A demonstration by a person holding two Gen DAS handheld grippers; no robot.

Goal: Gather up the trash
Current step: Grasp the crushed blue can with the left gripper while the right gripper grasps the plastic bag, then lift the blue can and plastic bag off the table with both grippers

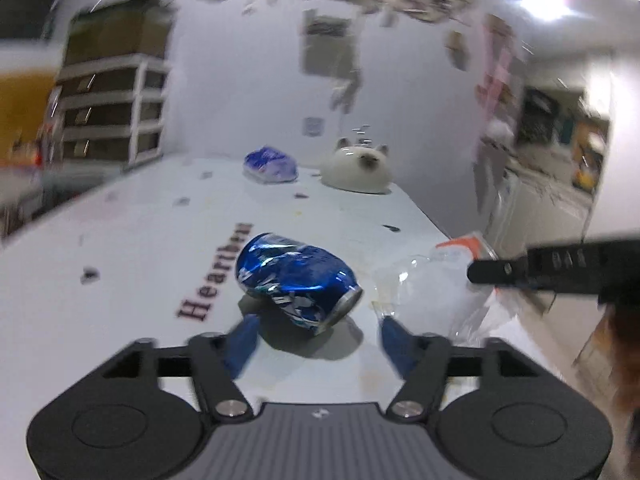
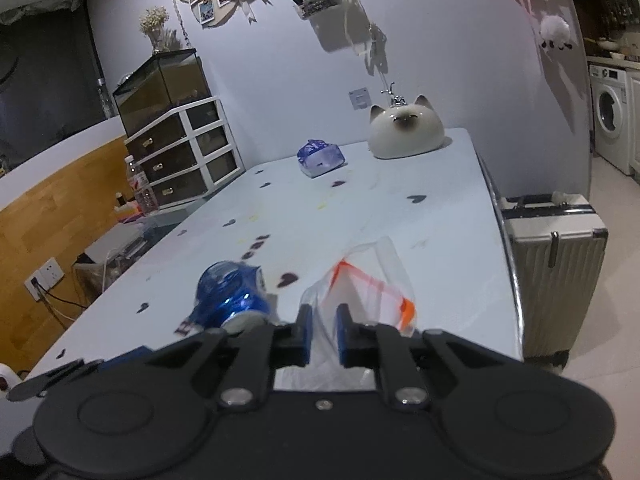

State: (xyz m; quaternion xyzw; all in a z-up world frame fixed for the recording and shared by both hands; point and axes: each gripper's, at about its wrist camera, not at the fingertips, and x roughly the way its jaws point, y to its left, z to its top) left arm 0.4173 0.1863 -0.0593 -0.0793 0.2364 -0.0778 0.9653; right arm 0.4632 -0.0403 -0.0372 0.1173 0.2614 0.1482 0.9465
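Bagging is in hand: right gripper (image 2: 323, 330) jaws clamp the clear zip bag (image 2: 374, 280), left gripper (image 1: 316, 340) jaws apart before the crushed blue can (image 1: 296, 280) on the worktop (image 1: 120, 280), which needs grasping next.

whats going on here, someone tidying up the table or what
A person with a gripper in each hand is collecting trash off a white table. The right gripper is shut on a clear plastic bag with an orange strip. The left gripper is open just behind a crushed blue can, which lies on its side, not yet gripped. A crumpled blue wrapper and a cat-shaped ornament sit at the far end.
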